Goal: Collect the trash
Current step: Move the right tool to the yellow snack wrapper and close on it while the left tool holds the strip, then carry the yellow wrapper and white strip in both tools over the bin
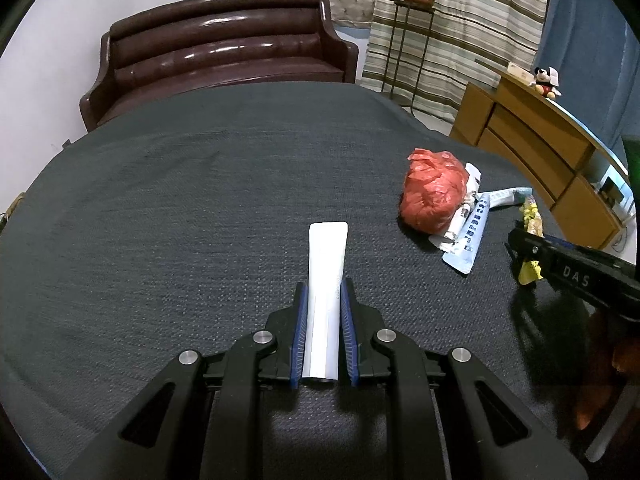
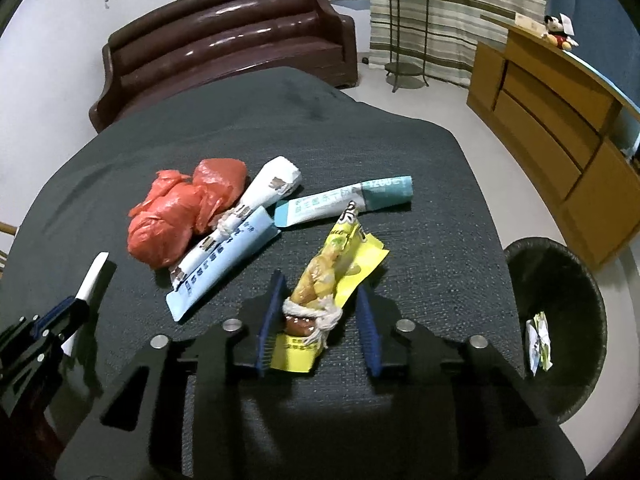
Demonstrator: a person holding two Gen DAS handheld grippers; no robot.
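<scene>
My left gripper (image 1: 323, 292) is shut on a white tube (image 1: 326, 264) over the dark tablecloth (image 1: 180, 200); it also shows in the right wrist view (image 2: 90, 276). My right gripper (image 2: 320, 284) is open, its fingers either side of a yellow snack wrapper (image 2: 340, 264) tied with string, not touching it. Beyond lie a crumpled red plastic bag (image 2: 176, 216), a light blue packet (image 2: 224, 268), a white rolled wrapper (image 2: 268, 192) and a teal-and-white tube (image 2: 352, 200). The red bag (image 1: 434, 192) and the packets (image 1: 468, 236) lie right of my left gripper.
A dark waste basket (image 2: 560, 320) holding one wrapper stands on the floor off the table's right edge. A brown leather sofa (image 1: 224, 52) is behind the table. A wooden cabinet (image 2: 560, 120) and a plant stand (image 1: 412, 40) are at the right.
</scene>
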